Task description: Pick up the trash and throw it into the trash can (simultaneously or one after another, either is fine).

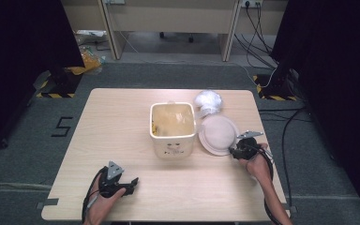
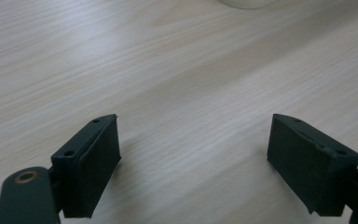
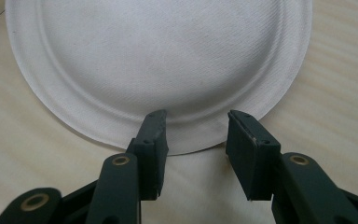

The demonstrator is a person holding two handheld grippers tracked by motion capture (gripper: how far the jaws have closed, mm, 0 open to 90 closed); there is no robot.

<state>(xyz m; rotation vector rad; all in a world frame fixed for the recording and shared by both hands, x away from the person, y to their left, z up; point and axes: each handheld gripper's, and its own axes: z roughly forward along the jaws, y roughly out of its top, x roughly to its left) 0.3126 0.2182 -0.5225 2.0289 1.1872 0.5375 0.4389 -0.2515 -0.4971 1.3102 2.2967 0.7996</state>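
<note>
A cream square tub (image 1: 172, 148) with yellowish contents stands open at the middle of the table. Right of it lies a white paper plate (image 1: 218, 133), upside down. My right gripper (image 1: 233, 151) is at the plate's near right rim. In the right gripper view its jaws (image 3: 196, 128) stand partly apart, one on each side over the rim of the plate (image 3: 158, 56), with no pad pressing on it. My left gripper (image 1: 133, 182) hovers near the table's front left, and its jaws (image 2: 193, 140) are wide open over bare wood with nothing between them.
A crumpled white plastic bundle (image 1: 208, 101) lies behind the plate, next to the tub's far right corner. The light wooden table (image 1: 117, 122) has bare room on its left half. Cables and a desk stand on the grey floor beyond.
</note>
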